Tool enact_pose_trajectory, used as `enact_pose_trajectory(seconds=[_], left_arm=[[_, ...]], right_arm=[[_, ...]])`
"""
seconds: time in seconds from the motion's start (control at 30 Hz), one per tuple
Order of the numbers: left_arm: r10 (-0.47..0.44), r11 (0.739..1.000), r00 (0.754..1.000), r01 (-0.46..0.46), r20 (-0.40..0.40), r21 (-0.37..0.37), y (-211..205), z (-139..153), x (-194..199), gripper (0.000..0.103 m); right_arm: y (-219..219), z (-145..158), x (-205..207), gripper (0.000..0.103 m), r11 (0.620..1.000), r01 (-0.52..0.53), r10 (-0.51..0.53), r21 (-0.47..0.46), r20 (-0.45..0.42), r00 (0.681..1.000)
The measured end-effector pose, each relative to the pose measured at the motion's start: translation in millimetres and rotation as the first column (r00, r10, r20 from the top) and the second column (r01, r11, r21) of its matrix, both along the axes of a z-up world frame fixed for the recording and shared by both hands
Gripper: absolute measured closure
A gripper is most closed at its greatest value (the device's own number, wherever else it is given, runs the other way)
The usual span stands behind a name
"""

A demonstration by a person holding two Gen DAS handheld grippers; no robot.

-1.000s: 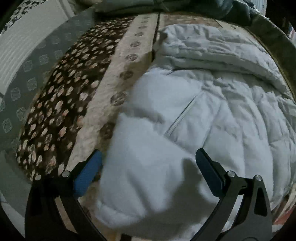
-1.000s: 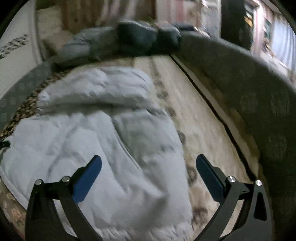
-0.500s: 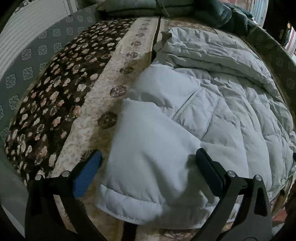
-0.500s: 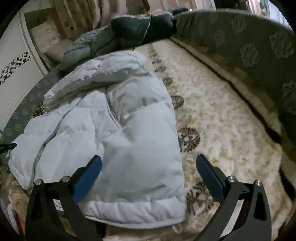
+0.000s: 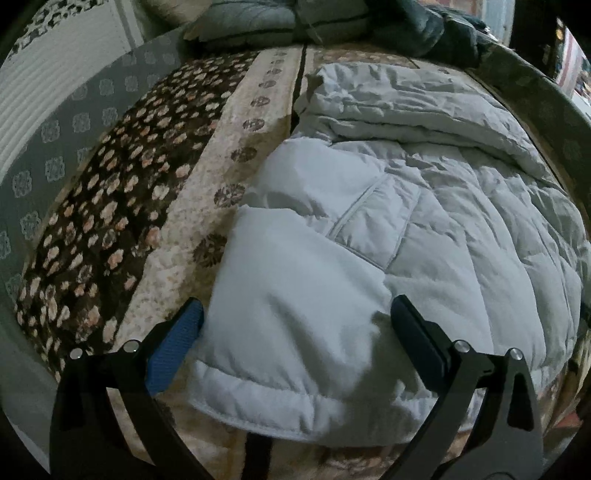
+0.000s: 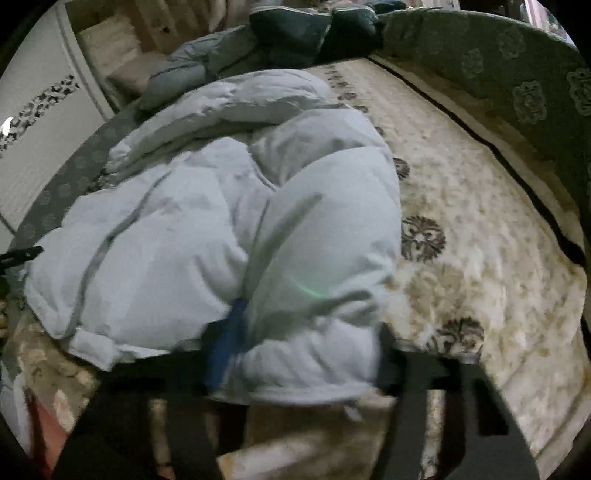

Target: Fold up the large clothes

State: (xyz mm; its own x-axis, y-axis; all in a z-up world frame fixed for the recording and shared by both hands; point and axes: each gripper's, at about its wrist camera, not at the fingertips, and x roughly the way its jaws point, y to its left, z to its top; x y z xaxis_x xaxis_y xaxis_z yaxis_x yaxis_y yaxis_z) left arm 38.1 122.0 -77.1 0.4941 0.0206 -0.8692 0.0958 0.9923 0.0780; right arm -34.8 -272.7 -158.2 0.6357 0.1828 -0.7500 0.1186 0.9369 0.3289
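- A pale blue puffer jacket (image 5: 388, 229) lies spread on a floral-patterned bed cover (image 5: 192, 206), its cuffed sleeve end nearest the camera.
- The left gripper (image 5: 295, 332) has its jaws spread wide on either side of that near sleeve, the right finger against the fabric; nothing is pinched.
- In the blurred right wrist view, the right gripper (image 6: 306, 354) has its jaws partly drawn in around the jacket's near hem (image 6: 295, 380); whether they actually pinch it, I cannot tell.
- Dark folded bedding (image 6: 317, 33) sits at the far end.

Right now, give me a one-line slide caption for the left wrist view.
Open left gripper straddling the hem corner of a pale puffer jacket spread on a floral bedspread.
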Motion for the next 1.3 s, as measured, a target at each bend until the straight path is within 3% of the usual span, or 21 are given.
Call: enact_pose_trajectory(seconds=[0.1, 0.17, 0.23, 0.4, 0.57, 0.77, 0.9, 1.17, 1.3], left_arm=[[-0.010, 1.000, 1.000, 0.009, 0.019, 0.027, 5, 5, -3, 0.003], [-0.008, 1.000, 1.000, 0.007, 0.024, 0.029, 11, 7, -4, 0.003], [-0.005, 1.000, 1.000, 0.004, 0.026, 0.026, 18, 8, -5, 0.003], [-0.017, 1.000, 1.000, 0.017, 0.026, -0.004, 29, 4, -9, 0.003], [-0.040, 0.996, 0.999, 0.040, 0.004, -0.081, 39, -12, -7, 0.003], [-0.097, 0.972, 0.993, 0.082, -0.059, -0.222, 39, -33, 1, 0.003], [-0.151, 0.975, 0.987, 0.138, -0.063, -0.174, 20, -37, -1, 0.003], [-0.134, 0.983, 0.990, 0.127, -0.043, -0.136, 7, -35, -8, 0.010], [-0.125, 0.985, 0.992, 0.119, -0.037, -0.124, 4, -35, -4, 0.010]], right_arm=[[-5, -7, 2, 0.051, 0.999, 0.010, -0.009, 0.046, -0.019, 1.000], [-6, -11, 2, 0.041, 0.999, 0.016, -0.014, 0.049, -0.037, 0.999], [-4, -14, 2, 0.037, 0.999, 0.017, -0.016, 0.030, -0.041, 0.999], [3, -10, 4, 0.039, 1.000, 0.004, -0.005, -0.010, -0.041, 0.999], [0, -11, 5, 0.039, 1.000, 0.007, -0.007, -0.002, -0.033, 0.999], [-2, -12, 5, 0.033, 1.000, 0.016, -0.016, 0.005, -0.030, 0.999], [-4, -13, 5, 0.029, 1.000, 0.026, -0.026, 0.008, -0.033, 0.999], [-15, -21, 1, 0.016, 0.996, 0.071, -0.068, 0.059, -0.055, 0.996], [-14, -21, 4, 0.014, 0.997, 0.065, -0.062, 0.052, -0.062, 0.996]])
